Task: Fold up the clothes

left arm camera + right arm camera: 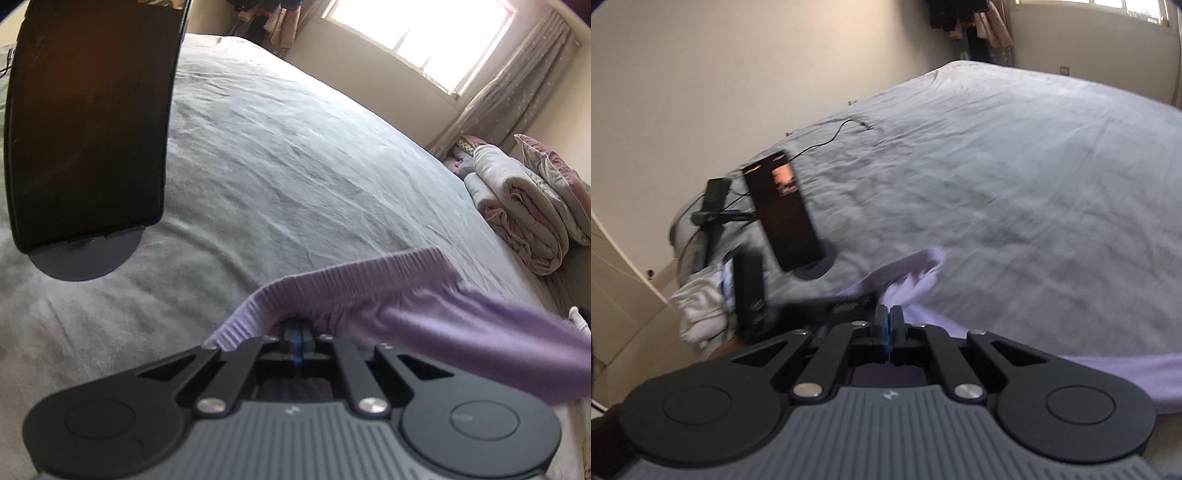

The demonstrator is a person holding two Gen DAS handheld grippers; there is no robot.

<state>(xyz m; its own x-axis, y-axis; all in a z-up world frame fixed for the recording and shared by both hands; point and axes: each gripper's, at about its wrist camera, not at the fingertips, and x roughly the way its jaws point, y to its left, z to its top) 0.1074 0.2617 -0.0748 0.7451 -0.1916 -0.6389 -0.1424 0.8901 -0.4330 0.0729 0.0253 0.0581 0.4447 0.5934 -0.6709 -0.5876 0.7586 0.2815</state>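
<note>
Left wrist view: left hand-held gripper (295,332) has its fingers together, clamped on the ribbed waistband of a lilac garment (424,310); the cloth runs from the fingertips at lower centre out to the lower right of the frame, lifted off the grey bed sheet (295,166). A dark phone on a round stand (88,122) fills the upper left, close to this gripper. Folded quilts (517,206) sit at the right edge, well apart. Right wrist view: right hand-held gripper (887,325) also has its fingers together; lilac cloth (916,280) lies just ahead of the tips and passes under the gripper body to the lower right, so it most likely pinches an edge, though the pinch point itself is hidden by the fingers and blurred. A pale garment (701,310) lies bunched at the lower left bed edge, beside the phone stand (786,218) and its cable (827,140). Risks, as judged: the waistband bite looks shallow, so a quick pull could slip it free; if the two grippers move unevenly the cloth may sag and crease off-line; a swing toward the left of the frame could knock the phone stand or snag the cable. Motion blur suggests speed, raising each risk.
</note>
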